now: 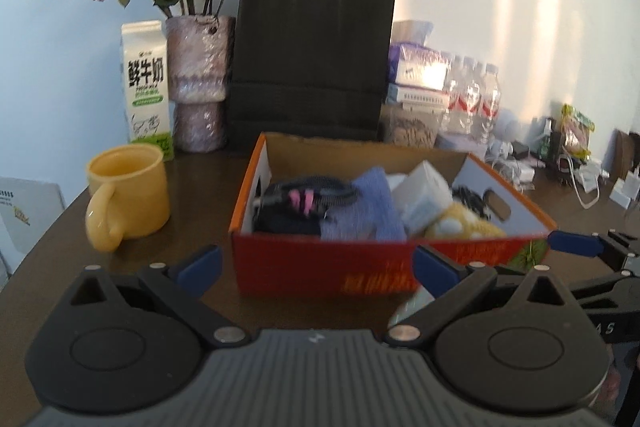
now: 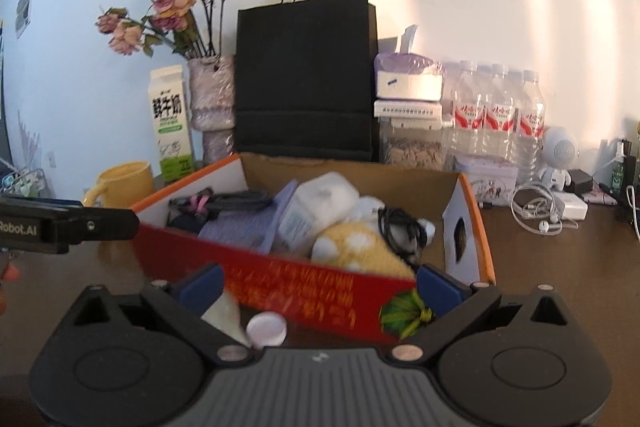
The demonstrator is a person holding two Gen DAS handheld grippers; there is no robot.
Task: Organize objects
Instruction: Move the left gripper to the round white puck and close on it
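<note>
A red and orange cardboard box sits on the dark table. It holds a black item with pink marks, a purple cloth, a white packet, a yellow spotted plush and a black cable. My left gripper is open and empty in front of the box. My right gripper is open just before the box's front wall. A small white bottle with a round cap lies between its fingers, untouched.
A yellow mug stands left of the box. Behind are a milk carton, a vase of dried roses, a black paper bag, tissue packs, water bottles, earphones and chargers.
</note>
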